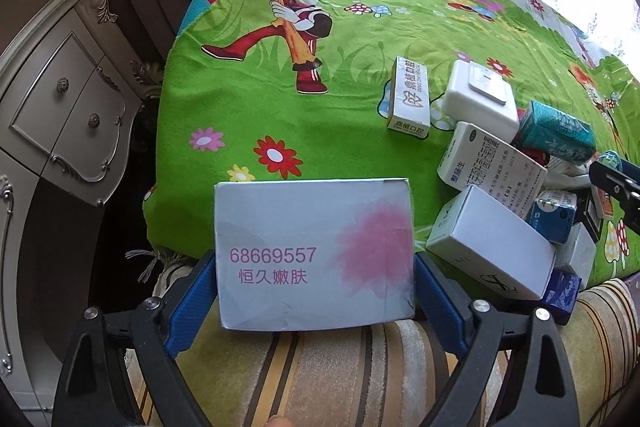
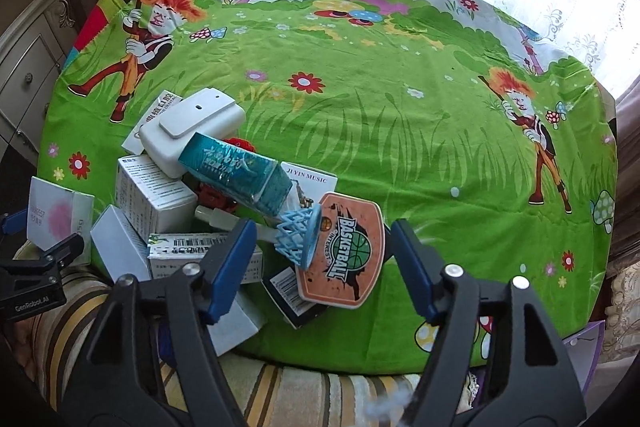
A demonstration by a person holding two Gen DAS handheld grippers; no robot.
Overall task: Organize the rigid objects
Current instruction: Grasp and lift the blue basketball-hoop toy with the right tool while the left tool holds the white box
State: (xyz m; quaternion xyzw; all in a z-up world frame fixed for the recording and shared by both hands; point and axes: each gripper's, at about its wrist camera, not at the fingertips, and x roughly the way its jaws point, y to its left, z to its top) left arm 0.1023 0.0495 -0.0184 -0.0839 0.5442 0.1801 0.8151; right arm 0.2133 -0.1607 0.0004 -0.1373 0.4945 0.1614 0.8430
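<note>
Boxes crowd three o'clock, so our left gripper [image 1: 314, 259] clamps the pale box [image 1: 314, 251] for sorting; right gripper [image 2: 324, 263] gapes, holding nothing.

I count one toy basketball hoop [image 2: 340, 259], one white plastic device [image 2: 192, 129] and one teal carton [image 2: 236, 175]. White cartons in the heap: count uncertain, several overlap.
</note>
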